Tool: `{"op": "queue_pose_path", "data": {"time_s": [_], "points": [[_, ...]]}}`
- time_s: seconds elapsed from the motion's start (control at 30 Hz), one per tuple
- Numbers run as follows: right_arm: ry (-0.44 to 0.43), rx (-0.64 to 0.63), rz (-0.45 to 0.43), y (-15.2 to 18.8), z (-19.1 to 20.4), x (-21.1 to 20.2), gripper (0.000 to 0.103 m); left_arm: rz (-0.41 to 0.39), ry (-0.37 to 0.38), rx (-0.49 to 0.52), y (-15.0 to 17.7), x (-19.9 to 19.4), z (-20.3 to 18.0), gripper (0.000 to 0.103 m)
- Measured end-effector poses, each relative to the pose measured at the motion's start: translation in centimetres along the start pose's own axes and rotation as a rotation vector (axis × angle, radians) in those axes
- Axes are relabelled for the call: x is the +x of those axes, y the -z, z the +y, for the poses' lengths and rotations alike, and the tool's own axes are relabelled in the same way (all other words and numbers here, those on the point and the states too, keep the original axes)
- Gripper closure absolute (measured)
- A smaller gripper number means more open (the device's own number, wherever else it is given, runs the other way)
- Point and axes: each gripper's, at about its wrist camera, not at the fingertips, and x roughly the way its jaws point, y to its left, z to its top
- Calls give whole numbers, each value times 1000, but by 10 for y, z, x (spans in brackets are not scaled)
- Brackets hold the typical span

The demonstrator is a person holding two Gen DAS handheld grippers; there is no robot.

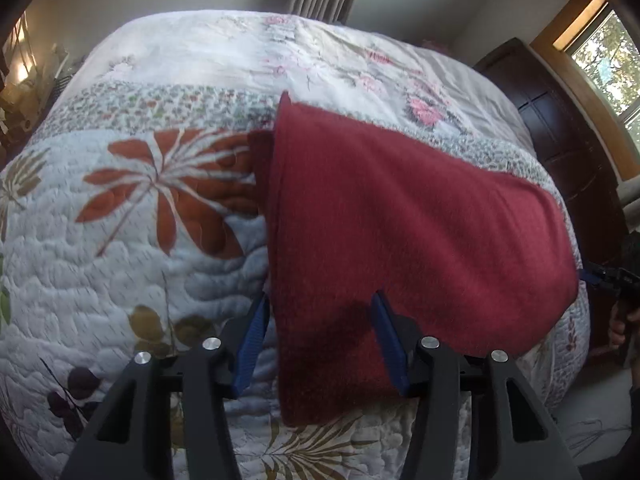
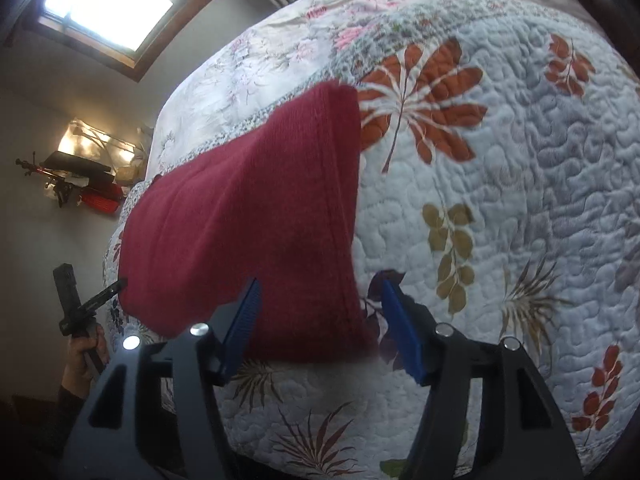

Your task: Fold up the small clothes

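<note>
A bed fills both views, covered by a quilt with rust and olive leaf prints near and pink flowers far. On the quilt, at the near edge of the bed, lies a red cloth — folded, with a doubled edge along one side and a darker under-layer peeping out at its far left corner in the left wrist view.

In the left wrist view the cloth spreads from the middle to the right, and its near left corner sits between the blue pads of the left tongs. The jaws stand wide apart, released; the left pad is just beside the cloth's edge, and the right pad lies over the cloth, though contact cannot be told.

In the right wrist view the cloth lies left of middle, and its near right corner comes between the pads of the right tongs, also spread wide and gripping nothing. Its left pad overlaps the cloth; the right pad is apart, over bare quilt.

Each view shows the other tongs at the cloth's far side edge — held by a hand.
</note>
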Motion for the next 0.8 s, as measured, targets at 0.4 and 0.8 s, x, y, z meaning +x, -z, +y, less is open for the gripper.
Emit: {"op": "queue_pose_path", "data": {"time_s": [0.4,0.8], "points": [[72,-55,-93,12,18,-23,88,-102,16,-85,22,-51,0,56],[-29,-232,36,45,78,67,92,-55,319,-144,57,19,-25,74]]}}
